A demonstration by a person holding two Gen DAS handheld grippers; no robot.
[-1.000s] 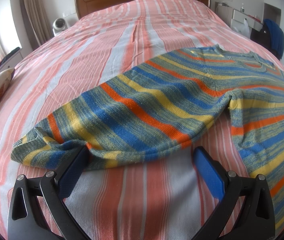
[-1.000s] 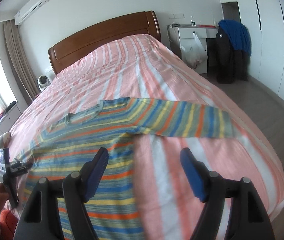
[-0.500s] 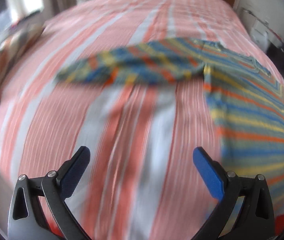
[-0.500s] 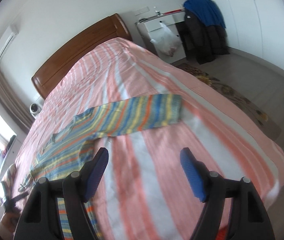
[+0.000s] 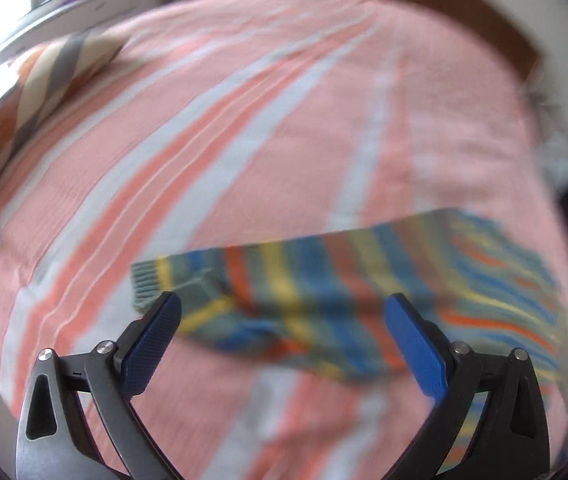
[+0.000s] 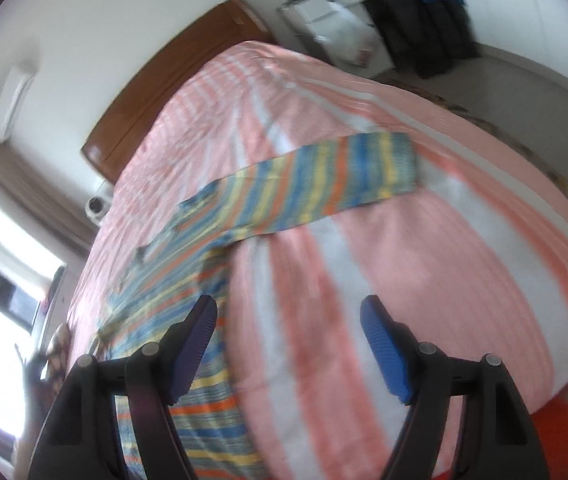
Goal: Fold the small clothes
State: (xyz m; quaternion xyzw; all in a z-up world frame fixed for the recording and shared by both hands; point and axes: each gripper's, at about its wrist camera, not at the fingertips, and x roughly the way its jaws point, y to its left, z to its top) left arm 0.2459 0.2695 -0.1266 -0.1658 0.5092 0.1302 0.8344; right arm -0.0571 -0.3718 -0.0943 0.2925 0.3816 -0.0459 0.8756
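A small striped sweater in blue, yellow, orange and grey-green lies flat on the bed. In the left wrist view its left sleeve (image 5: 292,300) stretches across just ahead of my left gripper (image 5: 281,314), which is open and empty, with the cuff near the left fingertip. In the right wrist view the sweater body (image 6: 171,280) lies left and the right sleeve (image 6: 324,184) reaches out to the right. My right gripper (image 6: 288,318) is open and empty above the body's right edge. Both views are motion-blurred.
The bed has a pink and white striped cover (image 5: 243,120) and a wooden headboard (image 6: 171,80). A striped pillow (image 5: 43,80) lies at the left edge. A white cabinet with hanging clothes (image 6: 416,12) stands beyond the bed's right side.
Both grippers have swung and tilted while staying open. The left one has come back close to the left sleeve near its cuff. The right view has rolled, with the right sleeve farther ahead.
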